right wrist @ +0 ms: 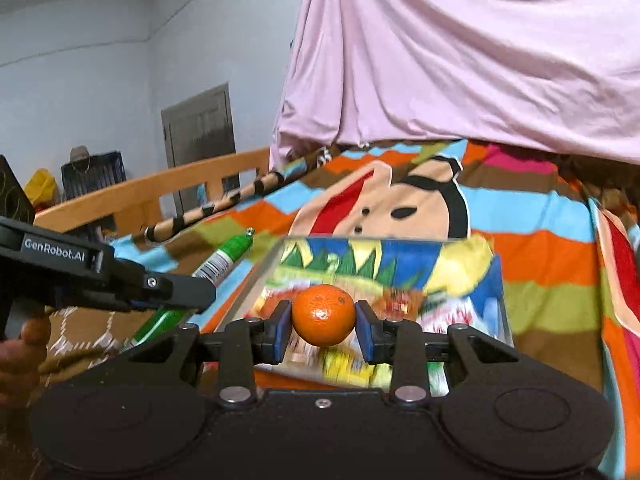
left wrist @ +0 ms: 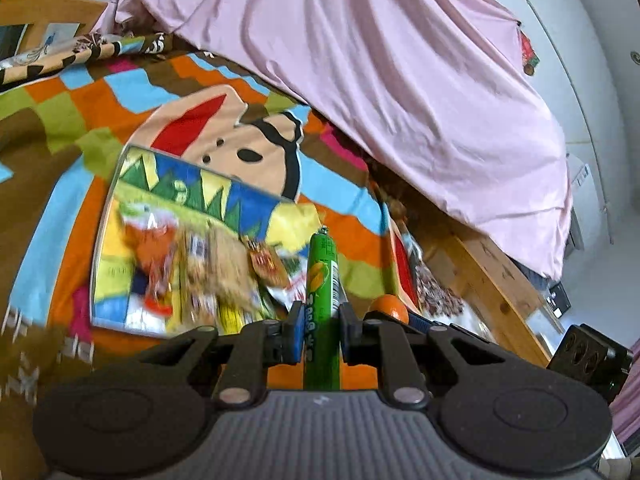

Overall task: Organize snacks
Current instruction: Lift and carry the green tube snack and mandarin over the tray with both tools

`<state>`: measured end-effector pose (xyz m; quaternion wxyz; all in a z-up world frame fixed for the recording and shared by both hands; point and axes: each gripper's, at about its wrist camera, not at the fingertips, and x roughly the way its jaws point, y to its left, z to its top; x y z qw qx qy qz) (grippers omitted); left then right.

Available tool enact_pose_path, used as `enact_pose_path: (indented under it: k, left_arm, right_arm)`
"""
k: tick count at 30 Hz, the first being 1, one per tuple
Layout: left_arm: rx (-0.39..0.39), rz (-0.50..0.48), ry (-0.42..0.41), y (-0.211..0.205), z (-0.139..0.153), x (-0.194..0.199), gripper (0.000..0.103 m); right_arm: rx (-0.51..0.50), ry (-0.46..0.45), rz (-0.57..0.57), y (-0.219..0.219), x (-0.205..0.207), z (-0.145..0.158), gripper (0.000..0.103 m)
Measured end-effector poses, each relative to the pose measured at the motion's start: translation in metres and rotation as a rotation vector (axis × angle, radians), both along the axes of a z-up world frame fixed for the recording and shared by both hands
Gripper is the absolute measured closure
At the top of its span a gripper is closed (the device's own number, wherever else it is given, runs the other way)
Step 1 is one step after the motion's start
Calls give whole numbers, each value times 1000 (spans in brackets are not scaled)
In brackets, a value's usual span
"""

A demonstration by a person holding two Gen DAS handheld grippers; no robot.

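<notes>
left gripper (left wrist: 319,330) clamps a slim green sausage stick (left wrist: 322,280), glossy, with a metal clip at its tip. right gripper (right wrist: 323,326) clamps a round, dimpled mandarin (right wrist: 323,314). both hang over the near rim of the clear tray (right wrist: 256,280) of blurred snack packets on the patchwork blanket (left wrist: 60,168); blanket around the tray lies bare.

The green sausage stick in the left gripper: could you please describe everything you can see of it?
The green sausage stick is a slim tube in glossy green film, with a corn picture, yellow lettering, a white barcode strip along one side and a small metal clip at its far tip. It looks sealed and whole. The left gripper is shut on its lower half, and it points forward and upward beyond the fingers, lifted clear of the clear snack box.
</notes>
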<state>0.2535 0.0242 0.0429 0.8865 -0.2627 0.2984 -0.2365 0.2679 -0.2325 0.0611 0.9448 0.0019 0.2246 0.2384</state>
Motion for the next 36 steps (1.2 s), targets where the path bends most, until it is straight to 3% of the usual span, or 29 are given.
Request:
enact_pose_path:
  k: [7,16,28,36]
  left_arm:
    - [-10,90,-25,15,-18,69,84]
    - [36,201,-24,28,-55,129,84]
    - [163,209,8,14,-81,161,84]
    - [199,200,33,12,-92,165,84]
  right_arm:
    - [35,-9,-45,13,72,-16,67]
    - [-7,0,-74,30,137,-42,67]
    - [-58,65,-112,45,185,-83,67]
    - [-75,93,-121,44,195,-96,67]
